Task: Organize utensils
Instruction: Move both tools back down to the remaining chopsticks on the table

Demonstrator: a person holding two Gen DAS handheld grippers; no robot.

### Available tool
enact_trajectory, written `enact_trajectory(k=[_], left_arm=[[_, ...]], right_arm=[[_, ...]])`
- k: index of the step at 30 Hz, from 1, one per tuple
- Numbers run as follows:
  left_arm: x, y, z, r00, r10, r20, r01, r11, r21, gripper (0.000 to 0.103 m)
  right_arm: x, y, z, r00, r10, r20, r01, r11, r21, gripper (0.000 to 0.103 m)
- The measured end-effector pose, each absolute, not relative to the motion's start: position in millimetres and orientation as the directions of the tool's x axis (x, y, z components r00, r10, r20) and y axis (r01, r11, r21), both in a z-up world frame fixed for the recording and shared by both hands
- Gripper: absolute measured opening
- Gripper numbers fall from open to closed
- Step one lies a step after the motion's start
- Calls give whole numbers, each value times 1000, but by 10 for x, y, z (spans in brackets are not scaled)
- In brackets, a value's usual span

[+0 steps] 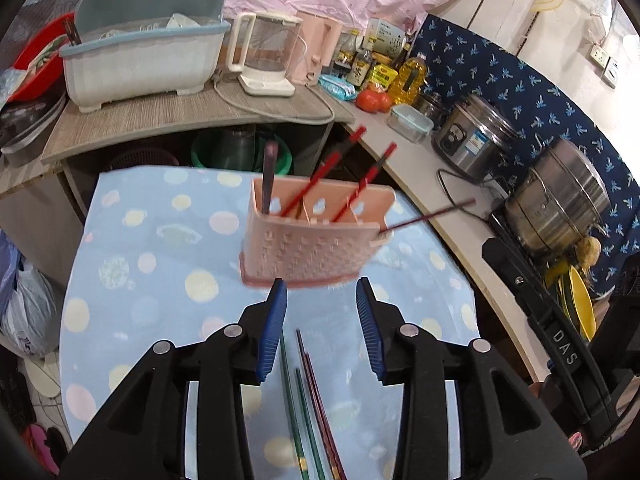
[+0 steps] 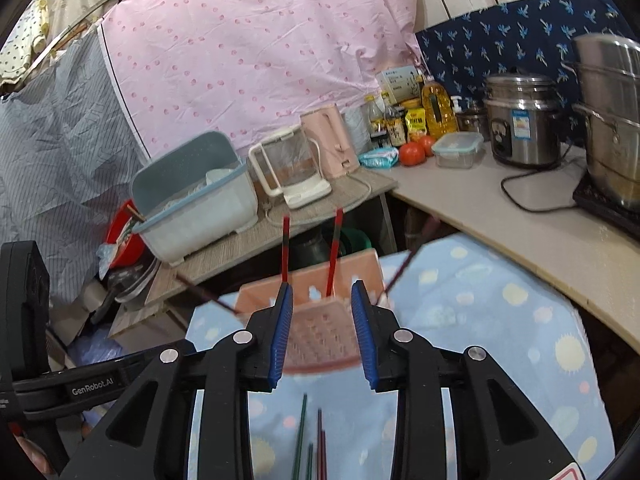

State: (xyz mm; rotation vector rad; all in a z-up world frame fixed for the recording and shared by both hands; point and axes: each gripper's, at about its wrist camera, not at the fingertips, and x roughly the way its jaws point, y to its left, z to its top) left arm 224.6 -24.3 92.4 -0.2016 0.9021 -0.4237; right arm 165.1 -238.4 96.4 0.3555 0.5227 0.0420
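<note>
Pink holder: a perforated plastic utensil holder (image 1: pixel 316 236) stands on the spotted blue tablecloth (image 1: pixel 132 248), ahead of both grippers.
Holder contents: red-and-black chopsticks (image 1: pixel 344 160) lean out of its compartments; a dark-handled utensil (image 1: pixel 269 180) stands in the left compartment; one thin dark stick (image 1: pixel 432 214) juts out sideways at the right corner.
Loose chopsticks: green and dark red chopsticks (image 1: pixel 308 408) lie flat on the cloth, nearer the camera than the holder.
Left gripper: the left gripper (image 1: pixel 322 292) has its blue pads (image 1: pixel 276 320) parted, nothing between them; the loose chopsticks lie on the cloth beneath the gap, and the holder stands just beyond the tips.
Right gripper: the right gripper (image 2: pixel 322 296) also stands partly open and holds nothing; the holder (image 2: pixel 320 320) shows through the gap, too blurred to tell whether the pads (image 2: pixel 362 328) touch it.
Writing, left view: "DAS" on a black bar (image 1: pixel 564 348) at the right edge.
Writing, right view: "GenRobot.AI" on a black bar (image 2: pixel 92 390) at the lower left.
Left view only: yellow dishes (image 1: pixel 578 300) below the counter at the right.
Right view only: a striped grey curtain (image 2: pixel 48 152) at the left.
Both views: a blue-rimmed dish rack (image 1: pixel 144 56), a clear kettle (image 1: pixel 272 56), tomatoes (image 1: pixel 374 101), an oil bottle (image 1: pixel 408 78) and a steel rice cooker (image 1: pixel 476 136) on the counter; bottle labels too small to read.
</note>
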Motion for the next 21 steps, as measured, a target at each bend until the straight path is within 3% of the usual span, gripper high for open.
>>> enact_trajectory(k=[21], left_arm=[[959,-209,-398,352,-325,-878,276,932,-235,35]], right_arm=[[286,-1899,-483,651,156,-742,68,963,262,30]])
